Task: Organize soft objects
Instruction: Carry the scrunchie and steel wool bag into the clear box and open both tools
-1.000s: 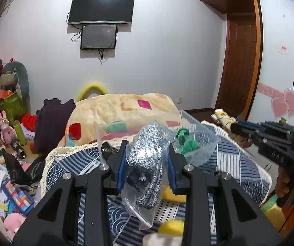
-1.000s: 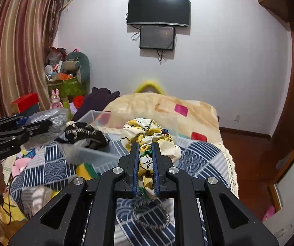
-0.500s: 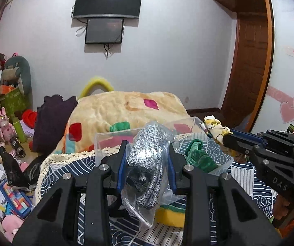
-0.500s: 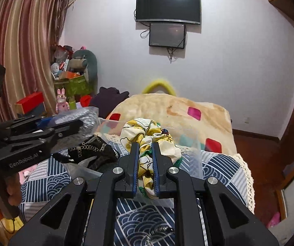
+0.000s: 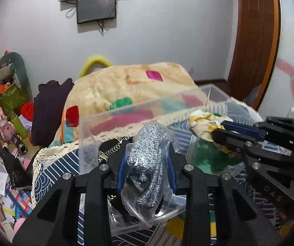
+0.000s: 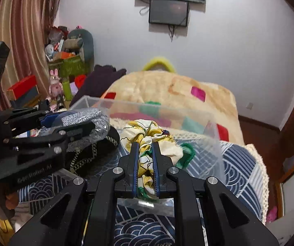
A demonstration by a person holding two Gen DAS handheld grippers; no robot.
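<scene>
The step in hand is judged to be delivery into the clear plastic bin (image 5: 138, 110) on the bed.

The left gripper (image 5: 145, 160) is clamped on a bagged grey knit item (image 5: 147, 164), held over the bin's near left part. The right gripper (image 6: 144, 157) is clamped on a yellow patterned cloth (image 6: 147, 131), held over the bin's right part, above a green item (image 6: 185, 151) lying inside.

Next, a lowering past the rim and a release are called for.

The tall transparent walls are easily misjudged. The two grippers stand near each other, so room between them is limited; open room lies above the bin.
</scene>
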